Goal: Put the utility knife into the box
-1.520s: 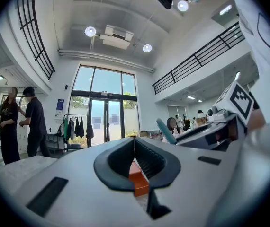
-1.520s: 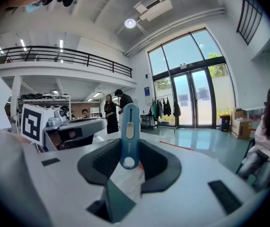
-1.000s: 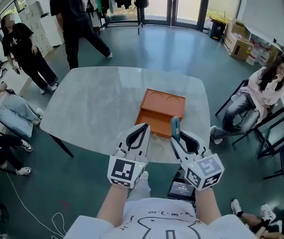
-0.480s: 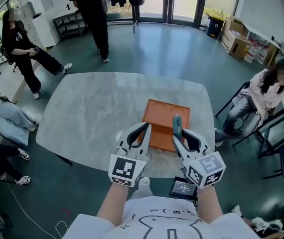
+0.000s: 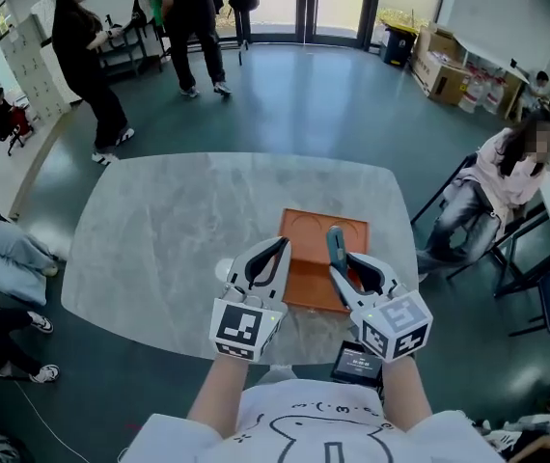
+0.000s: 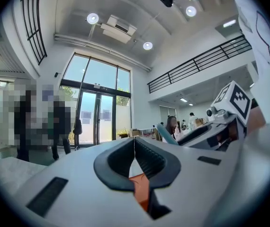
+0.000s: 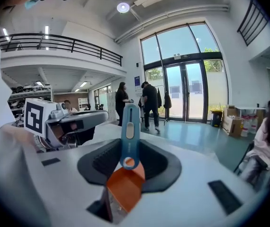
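Head view: right gripper (image 5: 348, 262) has its fingers (image 5: 376, 273) clamped on the blue knife (image 5: 334, 242), tip poking out over the orange box (image 5: 314, 231) on the bench (image 5: 169, 230), probably lining up the drop. Left gripper (image 5: 277, 249) hovers just beside.

Left gripper view: fingers (image 6: 150, 159) pressed together, nothing between them.

Right gripper view: knife (image 7: 130, 131) stands upright between the fingers, box just beyond them.

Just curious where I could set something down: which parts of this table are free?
The table is bare over its left half, beside the box, and across the far side behind it. A narrow strip right of the box is free. Crowded: the near edge, where the left claw and the right claw, gripping the knife, hang at the box.
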